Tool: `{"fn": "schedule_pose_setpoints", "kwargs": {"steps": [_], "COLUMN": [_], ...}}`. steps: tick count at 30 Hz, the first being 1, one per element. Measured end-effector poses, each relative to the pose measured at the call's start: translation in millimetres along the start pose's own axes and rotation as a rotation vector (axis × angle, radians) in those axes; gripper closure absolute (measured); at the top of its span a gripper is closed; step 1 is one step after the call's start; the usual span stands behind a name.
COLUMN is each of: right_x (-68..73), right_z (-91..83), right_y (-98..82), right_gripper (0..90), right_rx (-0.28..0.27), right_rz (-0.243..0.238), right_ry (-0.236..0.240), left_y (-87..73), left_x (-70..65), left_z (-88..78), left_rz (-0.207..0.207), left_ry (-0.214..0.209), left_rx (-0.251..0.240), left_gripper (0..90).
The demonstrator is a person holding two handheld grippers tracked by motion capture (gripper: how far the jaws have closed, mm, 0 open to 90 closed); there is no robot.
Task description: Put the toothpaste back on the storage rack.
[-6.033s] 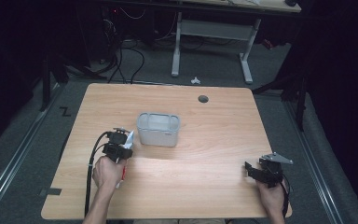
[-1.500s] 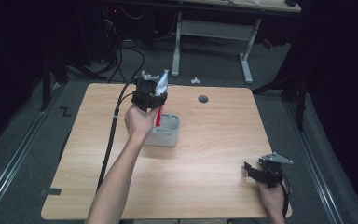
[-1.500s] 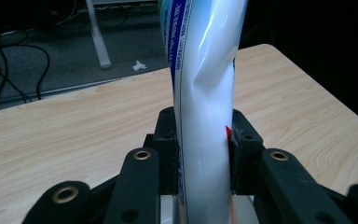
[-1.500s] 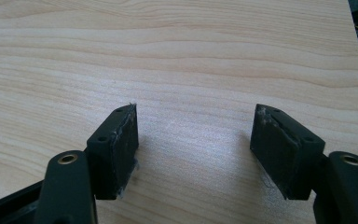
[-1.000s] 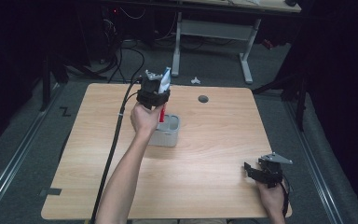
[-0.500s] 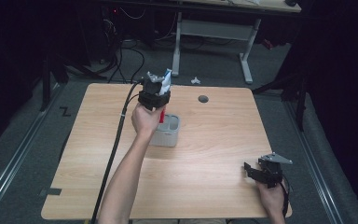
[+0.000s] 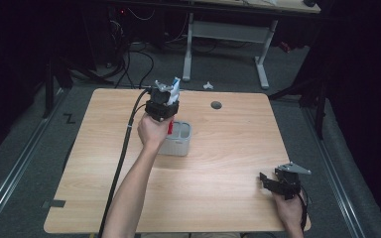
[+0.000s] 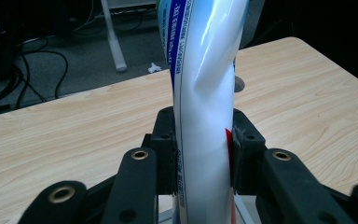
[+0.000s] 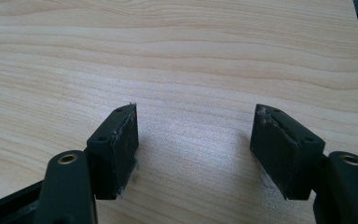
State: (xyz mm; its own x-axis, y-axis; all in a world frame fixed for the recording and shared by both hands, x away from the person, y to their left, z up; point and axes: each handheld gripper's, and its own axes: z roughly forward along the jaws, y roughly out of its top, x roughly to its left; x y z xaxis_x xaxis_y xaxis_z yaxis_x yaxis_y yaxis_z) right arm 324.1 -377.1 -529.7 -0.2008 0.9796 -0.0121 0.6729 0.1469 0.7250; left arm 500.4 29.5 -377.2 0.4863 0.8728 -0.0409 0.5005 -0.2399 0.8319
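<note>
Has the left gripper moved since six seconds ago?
Yes. The left gripper, shut on a tube, has gone from the table's near left to above the grey bin.

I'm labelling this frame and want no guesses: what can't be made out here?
- Tube: its top is cut off by the left gripper view's upper edge; the small print is too blurred to read.
- Grey bin: in the high view the hand and left hand-held gripper cover part of its inside.
- Right hand-held gripper: open over bare table.
</note>
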Motion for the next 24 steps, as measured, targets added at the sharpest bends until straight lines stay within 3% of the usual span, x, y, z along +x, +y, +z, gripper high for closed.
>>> {"fn": "schedule_pose_setpoints", "kwargs": {"steps": [24], "right_x": [0.3], "right_z": [0.0], "right_y": [0.0], "right_gripper": [32.4], "right_rx": [0.0], "right_rz": [-0.001], "right_ry": [0.0], "left_y": [-4.4], "left_x": [-3.1], "left_z": [5.4], "left_rz": [0.024], "left_ry": [-0.016], "left_rx": [0.042], "left_gripper": [67.9]}}
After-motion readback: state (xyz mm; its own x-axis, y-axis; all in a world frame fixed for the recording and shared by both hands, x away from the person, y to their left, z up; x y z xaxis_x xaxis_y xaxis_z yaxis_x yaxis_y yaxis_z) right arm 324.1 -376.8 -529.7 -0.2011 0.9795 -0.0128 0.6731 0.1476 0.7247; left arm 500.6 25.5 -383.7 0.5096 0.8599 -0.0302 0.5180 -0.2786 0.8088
